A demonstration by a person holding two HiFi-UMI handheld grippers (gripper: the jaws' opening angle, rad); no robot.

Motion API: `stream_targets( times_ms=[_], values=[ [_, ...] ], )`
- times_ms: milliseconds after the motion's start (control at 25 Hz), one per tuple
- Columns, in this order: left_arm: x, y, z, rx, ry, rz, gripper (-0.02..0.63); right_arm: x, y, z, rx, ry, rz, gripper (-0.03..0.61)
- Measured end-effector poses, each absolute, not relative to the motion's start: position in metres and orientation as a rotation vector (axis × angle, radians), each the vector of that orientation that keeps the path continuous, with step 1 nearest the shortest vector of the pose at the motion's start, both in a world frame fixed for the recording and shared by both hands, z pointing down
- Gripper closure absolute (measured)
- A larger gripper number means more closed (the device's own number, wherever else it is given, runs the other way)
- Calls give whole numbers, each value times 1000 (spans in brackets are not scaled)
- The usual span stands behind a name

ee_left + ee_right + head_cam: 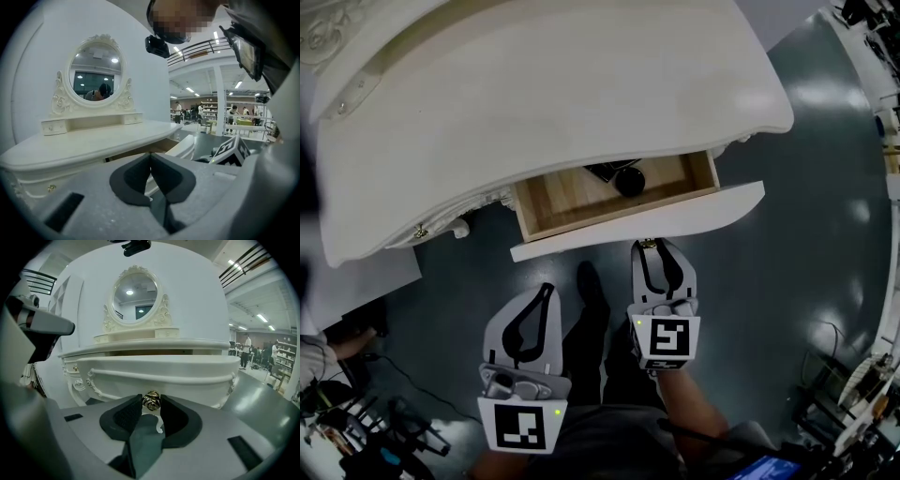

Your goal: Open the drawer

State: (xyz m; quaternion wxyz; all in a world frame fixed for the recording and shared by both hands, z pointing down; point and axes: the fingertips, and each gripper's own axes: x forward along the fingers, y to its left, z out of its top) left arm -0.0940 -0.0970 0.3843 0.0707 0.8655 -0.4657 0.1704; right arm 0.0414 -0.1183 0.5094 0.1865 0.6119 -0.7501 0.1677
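The white dressing table [534, 94] has its centre drawer [675, 220] pulled partly out, and the wooden inside [572, 197] shows with a black object [628, 178] in it. My right gripper [649, 246] is at the drawer front and is shut on the brass knob [151, 401], which sits between the two dark pads. The curved white drawer front [178, 376] fills the right gripper view behind the knob. My left gripper [547, 288] hangs back from the table, lower and to the left. Its jaws are shut and hold nothing [150, 155].
An oval mirror [138, 294] stands at the back of the table top. Cables and gear lie on the dark floor at the lower left [356, 412] and right [853, 394]. The person's shoe [591, 281] is below the drawer, between the grippers.
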Motion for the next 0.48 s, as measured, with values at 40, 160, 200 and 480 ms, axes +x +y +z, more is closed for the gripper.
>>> stream_targets(
  times_ms=[40,160,200,480],
  values=[
    [-93,-94,385,2602,-1398,516,598,42,-116,510,1719,-2115,468,457],
    [-91,-85,385,2602,-1397,518,598,43,-109,512,1712,-2113,471,457],
    [-92,-82,384,2604,-1399,516,598,42,-107,512,1720,-2110,478,457],
    [-92,-60,379,2605,-1424,502,598,43,-86,512,1731,-2108,485,457]
  ],
)
